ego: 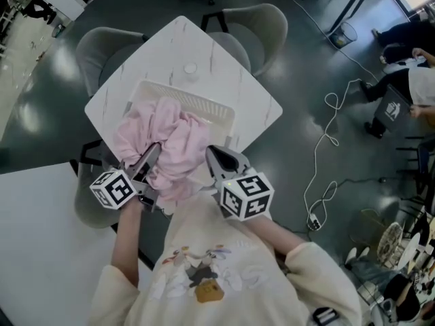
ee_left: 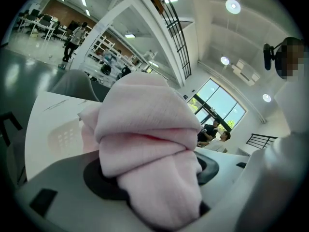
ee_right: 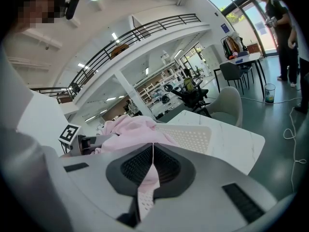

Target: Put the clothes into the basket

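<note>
A pink garment (ego: pixel 170 141) lies bunched over the front of a white perforated basket (ego: pixel 204 107) on the white marble table (ego: pixel 163 49). My left gripper (ego: pixel 151 153) is at the heap's near left, shut on a thick fold of it. In the left gripper view that pink garment (ee_left: pixel 145 129) fills the space between the pads. My right gripper (ego: pixel 212 156) touches the cloth's near right edge. Its pads (ee_right: pixel 166 166) meet in a thin seam where a sliver of pink cloth shows. The basket wall (ee_right: pixel 190 137) stands just beyond.
Grey chairs (ego: pixel 102 46) (ego: pixel 262 22) stand at the table's far sides. A small round object (ego: pixel 190 68) sits behind the basket. Another white table (ego: pixel 41 250) is at the near left. Cables (ego: pixel 326 148) trail over the dark floor to the right, where people sit.
</note>
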A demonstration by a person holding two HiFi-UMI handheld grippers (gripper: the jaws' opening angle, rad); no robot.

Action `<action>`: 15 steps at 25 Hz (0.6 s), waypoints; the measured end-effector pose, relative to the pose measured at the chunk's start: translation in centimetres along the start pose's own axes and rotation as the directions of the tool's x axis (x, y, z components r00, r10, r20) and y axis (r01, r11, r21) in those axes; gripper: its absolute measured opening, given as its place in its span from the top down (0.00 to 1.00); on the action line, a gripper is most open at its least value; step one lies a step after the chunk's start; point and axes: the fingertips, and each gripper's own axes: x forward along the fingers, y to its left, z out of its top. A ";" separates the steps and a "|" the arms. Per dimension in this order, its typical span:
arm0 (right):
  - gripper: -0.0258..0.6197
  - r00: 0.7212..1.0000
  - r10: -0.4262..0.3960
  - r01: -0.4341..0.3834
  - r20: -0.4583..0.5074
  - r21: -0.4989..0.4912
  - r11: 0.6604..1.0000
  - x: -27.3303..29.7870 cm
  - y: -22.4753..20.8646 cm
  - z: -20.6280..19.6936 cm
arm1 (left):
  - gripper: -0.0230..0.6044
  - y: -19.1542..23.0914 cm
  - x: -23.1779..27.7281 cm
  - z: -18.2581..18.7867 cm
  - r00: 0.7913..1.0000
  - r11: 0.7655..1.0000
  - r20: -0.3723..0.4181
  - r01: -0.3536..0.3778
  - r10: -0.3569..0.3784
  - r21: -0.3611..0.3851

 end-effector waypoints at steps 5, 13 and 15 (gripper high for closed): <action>0.95 1.000 0.006 -0.006 -0.016 0.004 1.000 1.2 -0.3 0.1 | 0.45 1.0 1.8 -0.2 0.996 0.999 -0.082 -0.046 0.047 0.012; 0.95 1.000 0.003 -0.002 -0.029 0.013 1.000 2.0 -1.1 0.7 | 0.58 2.6 4.7 0.9 0.990 0.996 -0.113 -0.092 0.089 -0.020; 0.95 1.000 -0.001 0.001 -0.029 0.015 1.000 2.1 -1.4 0.9 | 0.61 2.8 5.4 1.5 0.992 0.994 -0.099 -0.085 0.078 -0.066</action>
